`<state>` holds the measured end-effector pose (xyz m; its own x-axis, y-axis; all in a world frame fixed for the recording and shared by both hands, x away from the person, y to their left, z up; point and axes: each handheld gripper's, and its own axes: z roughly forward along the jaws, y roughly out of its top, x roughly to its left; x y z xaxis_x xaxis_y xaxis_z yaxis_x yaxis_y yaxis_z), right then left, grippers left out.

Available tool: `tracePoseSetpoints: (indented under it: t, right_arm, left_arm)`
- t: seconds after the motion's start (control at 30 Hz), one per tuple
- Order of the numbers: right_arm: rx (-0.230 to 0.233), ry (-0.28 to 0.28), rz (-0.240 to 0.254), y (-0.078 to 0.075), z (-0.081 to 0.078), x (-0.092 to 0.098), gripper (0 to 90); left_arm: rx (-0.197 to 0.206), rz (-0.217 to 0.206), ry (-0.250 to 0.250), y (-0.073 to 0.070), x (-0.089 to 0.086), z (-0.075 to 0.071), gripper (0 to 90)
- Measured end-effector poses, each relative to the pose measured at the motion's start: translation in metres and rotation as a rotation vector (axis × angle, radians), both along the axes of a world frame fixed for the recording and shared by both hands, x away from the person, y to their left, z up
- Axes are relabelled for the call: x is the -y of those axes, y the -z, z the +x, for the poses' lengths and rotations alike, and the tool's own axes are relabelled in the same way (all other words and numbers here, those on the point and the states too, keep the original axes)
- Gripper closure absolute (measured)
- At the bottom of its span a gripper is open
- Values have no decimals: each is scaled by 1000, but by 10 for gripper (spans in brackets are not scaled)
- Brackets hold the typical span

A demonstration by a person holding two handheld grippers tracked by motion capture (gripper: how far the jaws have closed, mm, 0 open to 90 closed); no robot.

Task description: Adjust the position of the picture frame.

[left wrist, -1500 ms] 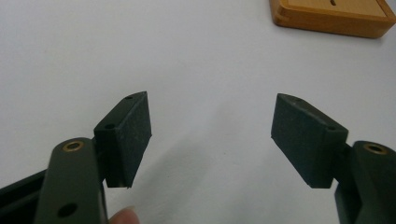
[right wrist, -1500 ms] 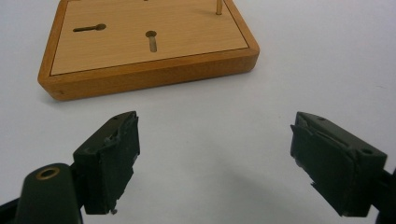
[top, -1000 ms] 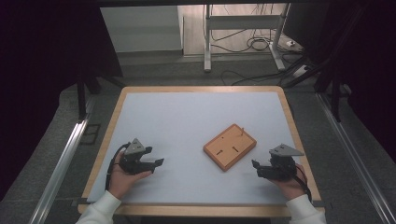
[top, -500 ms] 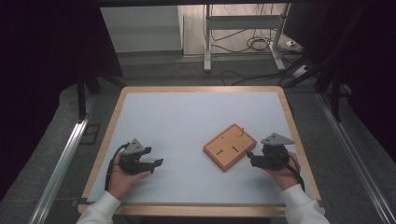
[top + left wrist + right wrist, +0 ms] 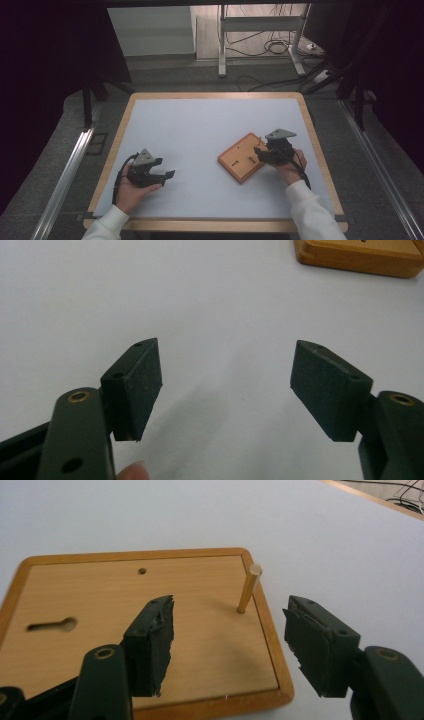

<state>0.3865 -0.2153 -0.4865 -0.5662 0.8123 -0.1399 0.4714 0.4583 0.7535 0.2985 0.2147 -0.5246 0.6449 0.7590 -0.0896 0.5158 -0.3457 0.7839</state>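
A flat wooden board [image 5: 239, 159] with a raised rim lies right of centre on the white table [image 5: 200, 125]. It has a keyhole slot [image 5: 51, 625], a small hole [image 5: 142, 571] and an upright brass peg [image 5: 248, 589] near one edge. My right gripper [image 5: 259, 152] hovers over the board's right end. Its jaws have just been closing but remain open, nothing between them, and the peg stands just beyond the right gripper [image 5: 227, 640]. My left gripper [image 5: 167, 175] rests at the front left, open and empty. From the left gripper [image 5: 225, 385], the board [image 5: 360, 255] lies far ahead.
A wooden frame [image 5: 215, 225] borders the table. Metal rails [image 5: 65, 175] run along both sides of it. Behind it are a metal stand [image 5: 222, 45] and floor cables [image 5: 270, 47].
My right gripper has moved left and away from the person, from the table's right edge to over the board's right end. The left gripper and the board have stayed put.
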Motion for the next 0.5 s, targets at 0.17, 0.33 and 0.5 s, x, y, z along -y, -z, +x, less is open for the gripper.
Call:
tracePoseSetpoints:
  t: [0.17, 0.33, 0.5]
  right_arm:
    - [-8, 19, -4, 6, 14, -1, 409]
    - [-22, 18, 10, 8, 21, 1, 466]
    - [-31, 12, 28, 9, 25, 2, 506]
  left_arm:
    - [-1, 3, 2, 1, 1, 0, 282]
    - [-1, 3, 2, 1, 1, 0, 282]
    - [-1, 3, 5, 1, 1, 0, 281]
